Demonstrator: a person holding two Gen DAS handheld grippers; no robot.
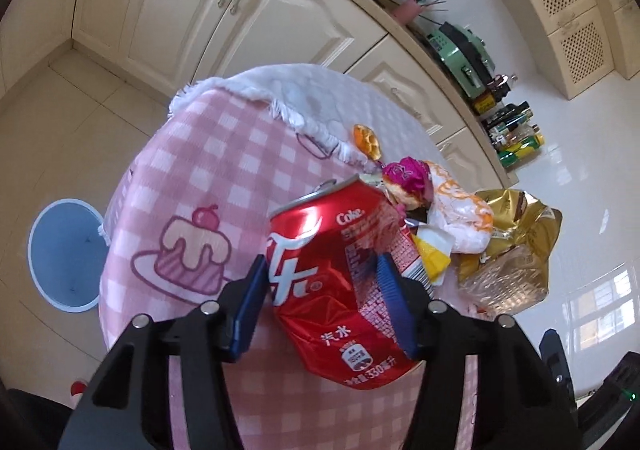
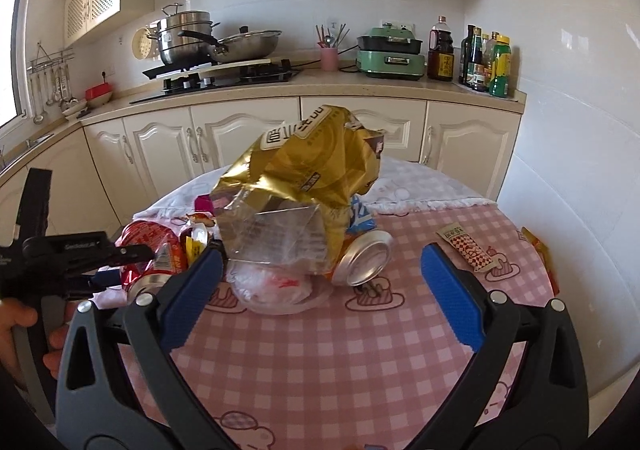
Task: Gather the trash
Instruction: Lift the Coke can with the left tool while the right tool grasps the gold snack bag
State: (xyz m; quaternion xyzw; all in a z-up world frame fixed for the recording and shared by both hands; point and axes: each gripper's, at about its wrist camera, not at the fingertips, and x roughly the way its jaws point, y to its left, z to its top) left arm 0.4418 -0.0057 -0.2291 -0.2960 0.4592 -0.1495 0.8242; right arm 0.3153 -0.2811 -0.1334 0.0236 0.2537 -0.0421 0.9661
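- The red can (image 1: 340,282) hides the pink checked worktop (image 1: 192,177) behind it, and the blue pads cover parts of its sides; in the right wrist view most of it sits behind the left tongs (image 2: 120,262).
- The gold bag (image 2: 304,165) hides the rear of the trash heap; its print is too warped to read.
- The silver can (image 2: 366,260) shows only its end.
- The yellow wrapper (image 2: 542,254) is cut off by the worktop's rim.
- The person's hand (image 2: 24,334) is cut off at the left edge.
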